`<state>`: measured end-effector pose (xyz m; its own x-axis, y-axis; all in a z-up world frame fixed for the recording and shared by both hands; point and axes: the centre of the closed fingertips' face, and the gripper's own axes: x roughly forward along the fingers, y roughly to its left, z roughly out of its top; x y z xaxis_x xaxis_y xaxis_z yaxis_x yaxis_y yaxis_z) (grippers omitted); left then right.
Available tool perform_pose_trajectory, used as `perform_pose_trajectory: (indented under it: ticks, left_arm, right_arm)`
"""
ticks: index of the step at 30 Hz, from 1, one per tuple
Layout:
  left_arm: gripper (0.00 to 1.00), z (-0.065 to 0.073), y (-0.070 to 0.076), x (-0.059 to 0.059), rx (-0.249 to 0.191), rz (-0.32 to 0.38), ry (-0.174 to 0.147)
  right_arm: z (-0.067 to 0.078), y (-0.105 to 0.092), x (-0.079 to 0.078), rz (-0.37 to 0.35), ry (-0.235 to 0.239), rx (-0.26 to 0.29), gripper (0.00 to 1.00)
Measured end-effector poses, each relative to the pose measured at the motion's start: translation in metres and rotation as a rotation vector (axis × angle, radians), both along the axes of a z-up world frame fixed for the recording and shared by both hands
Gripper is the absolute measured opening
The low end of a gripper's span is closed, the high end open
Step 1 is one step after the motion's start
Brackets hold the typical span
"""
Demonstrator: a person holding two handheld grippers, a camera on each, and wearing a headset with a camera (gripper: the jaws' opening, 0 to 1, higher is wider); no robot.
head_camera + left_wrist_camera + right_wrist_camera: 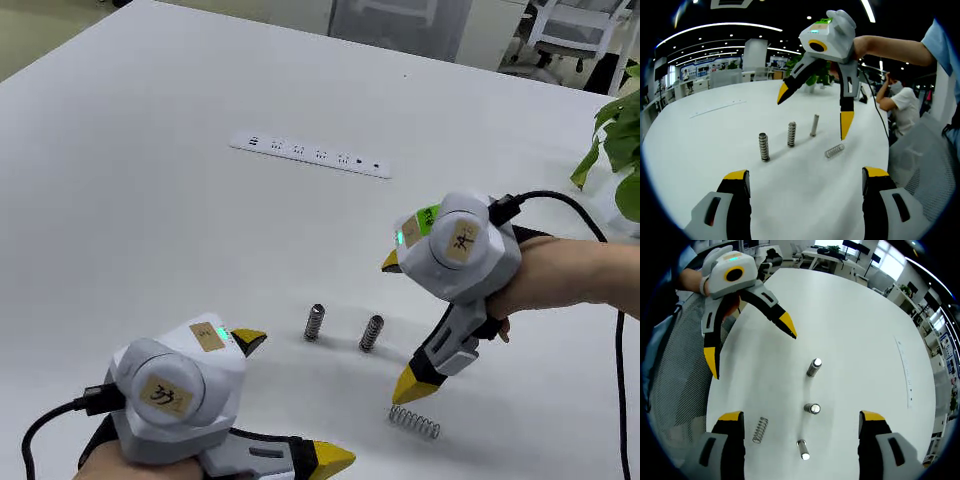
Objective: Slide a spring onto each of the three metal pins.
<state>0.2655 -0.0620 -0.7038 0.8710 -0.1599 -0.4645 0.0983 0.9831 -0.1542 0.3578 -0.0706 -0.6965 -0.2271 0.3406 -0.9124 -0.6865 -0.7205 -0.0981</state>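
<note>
Two upright pins carry springs, the left one (314, 322) (764, 147) (813, 367) and the middle one (371, 333) (791, 134) (812, 408). A third pin (814, 125) (802, 449) stands bare. One loose spring (414, 421) (834, 150) (759, 429) lies flat on the white table (200, 220). My right gripper (400, 326) (814, 112) (800, 416) hangs open above the bare pin and the loose spring, holding nothing. At the near left, my left gripper (290, 400) (806, 175) (751, 350) is open and empty, pointing at the row of pins.
A white power strip (310, 155) lies farther back on the table. A green plant (615, 140) stands at the right edge. A black cable (625, 370) trails from the right gripper. A seated person (900, 105) is beyond the table. A mesh chair (675, 390) is near the table's edge.
</note>
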Motion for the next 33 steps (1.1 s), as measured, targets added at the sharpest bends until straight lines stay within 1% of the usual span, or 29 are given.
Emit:
perform_pose_trajectory:
  ticks: [3, 4, 8, 10, 13, 16, 20, 21, 27, 33]
  left_arm:
    - [0.95, 0.000, -0.002, 0.000, 0.001, -0.007, 0.002]
    - [0.95, 0.000, -0.003, 0.000, 0.000, -0.010, 0.004]
    - [0.95, -0.002, -0.004, -0.001, 0.001, -0.013, 0.011]
    - [0.95, -0.001, -0.004, 0.000, 0.001, -0.014, 0.009]
    - [0.95, -0.001, -0.004, 0.000, 0.004, -0.016, 0.013]
    - [0.95, 0.000, -0.004, 0.001, 0.006, -0.019, 0.012]
    - [0.95, 0.001, -0.002, 0.002, 0.012, -0.023, 0.013]
    - [0.95, 0.001, -0.001, 0.002, 0.016, -0.026, 0.015]
    - [0.94, -0.001, 0.007, 0.003, 0.032, -0.042, 0.032]
    - [0.94, 0.000, 0.010, 0.003, 0.052, -0.063, 0.047]
  right_arm:
    - [0.003, -0.004, 0.001, -0.038, 0.014, 0.025, 0.99]
    - [0.004, -0.007, 0.000, -0.054, 0.027, 0.034, 0.99]
    - [0.007, -0.012, -0.001, -0.092, 0.056, 0.062, 0.99]
    - [0.009, -0.016, -0.002, -0.119, 0.071, 0.081, 0.99]
    - [0.012, -0.019, 0.001, -0.153, 0.090, 0.110, 0.99]
    - [0.014, -0.028, 0.002, -0.189, 0.112, 0.126, 0.99]
    - [0.014, -0.039, 0.007, -0.222, 0.114, 0.144, 0.98]
    - [0.015, -0.042, 0.009, -0.246, 0.122, 0.155, 0.98]
    - [0.017, -0.058, 0.015, -0.326, 0.144, 0.204, 0.97]
    - [0.017, -0.079, 0.015, -0.384, 0.163, 0.225, 0.98]
